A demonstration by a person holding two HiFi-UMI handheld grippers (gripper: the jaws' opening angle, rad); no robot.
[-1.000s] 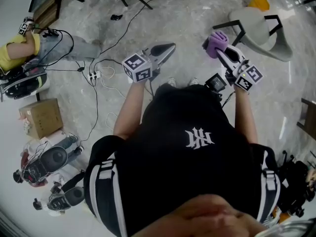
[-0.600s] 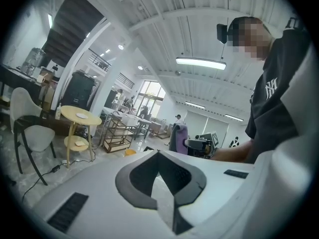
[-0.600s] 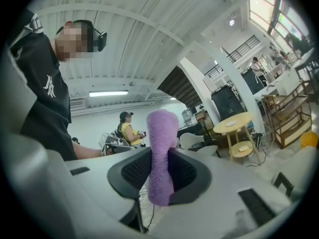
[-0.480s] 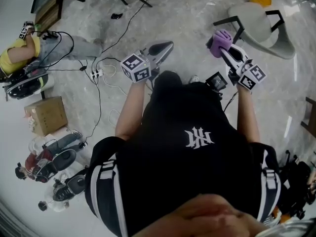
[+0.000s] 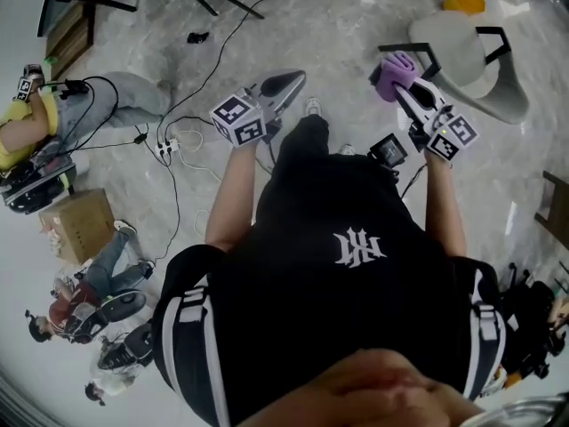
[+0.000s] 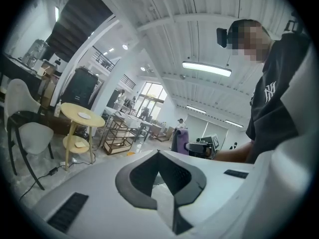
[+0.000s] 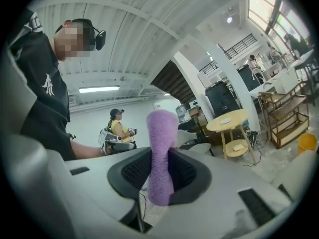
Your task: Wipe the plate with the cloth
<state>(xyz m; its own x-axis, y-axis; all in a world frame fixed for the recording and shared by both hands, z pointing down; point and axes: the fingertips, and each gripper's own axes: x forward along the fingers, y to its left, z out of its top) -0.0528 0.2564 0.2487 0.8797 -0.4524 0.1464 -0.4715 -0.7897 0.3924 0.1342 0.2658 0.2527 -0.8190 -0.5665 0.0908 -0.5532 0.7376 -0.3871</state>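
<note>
My right gripper (image 5: 397,89) is shut on a purple cloth (image 5: 391,71), held out in front of me over the marble floor. In the right gripper view the cloth (image 7: 162,148) stands upright, pinched between the dark pads of that gripper (image 7: 160,176). My left gripper (image 5: 293,82) is shut with nothing in it; in the left gripper view its jaws (image 6: 159,156) meet at the tip. A small white plate (image 6: 84,116) lies on a round yellow table (image 6: 75,109) some way off; the plate (image 7: 226,120) also shows in the right gripper view.
A white chair with dark legs (image 5: 462,47) stands ahead right, a yellow bucket (image 5: 466,3) behind it. Cables and a power strip (image 5: 167,142) lie on the floor at left, near a seated person in yellow (image 5: 22,118) and a cardboard box (image 5: 76,225). Wooden racks (image 6: 117,131) stand beyond the table.
I have stepped forward with both grippers: the floor, box and gear at left slid down in the head view, and one shoe now shows ahead. Cloth still held.
</note>
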